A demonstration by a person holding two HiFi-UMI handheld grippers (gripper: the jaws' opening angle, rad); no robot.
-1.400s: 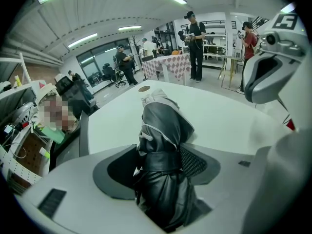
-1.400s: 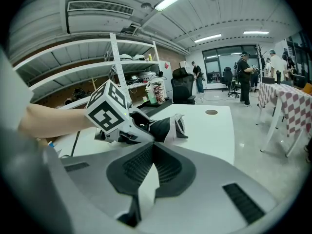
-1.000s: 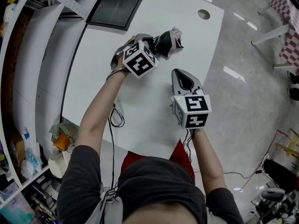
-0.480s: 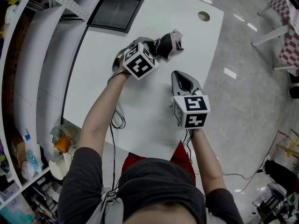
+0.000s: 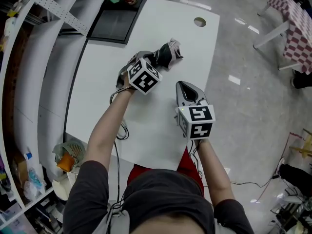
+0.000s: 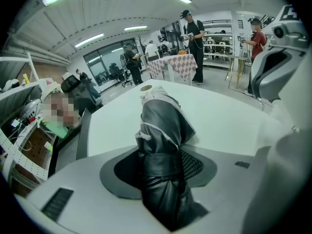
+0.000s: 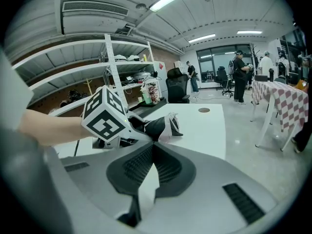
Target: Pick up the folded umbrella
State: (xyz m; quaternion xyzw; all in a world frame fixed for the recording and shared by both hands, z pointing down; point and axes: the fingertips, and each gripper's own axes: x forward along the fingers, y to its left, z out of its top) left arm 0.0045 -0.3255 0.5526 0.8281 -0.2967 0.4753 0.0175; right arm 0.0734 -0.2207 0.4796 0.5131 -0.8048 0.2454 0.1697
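Note:
The folded umbrella [image 5: 166, 54], black with pale trim, lies on the white table [image 5: 151, 130] toward its far side. My left gripper [image 5: 145, 62] reaches down over the umbrella's near end. In the left gripper view the umbrella [image 6: 164, 123] fills the gap between the jaws, which have just been closing; both pads touch its fabric at my left gripper [image 6: 163, 167]. My right gripper [image 5: 183, 85] rests near the table's right edge, apart from the umbrella, jaws shut and empty. From the right gripper view, my right gripper [image 7: 152, 145] points toward the umbrella [image 7: 163, 125].
A dark flat panel [image 5: 114, 26] sits at the table's far left and a round cable hole [image 5: 199, 21] at the far end. Shelving [image 5: 19, 106] runs along the left. A checkered table [image 5: 291, 23] stands on the floor to the right. People stand far off.
The left gripper's jaws have come in around the umbrella's near end. Both hands stay in about the same places; the head camera has shifted a little.

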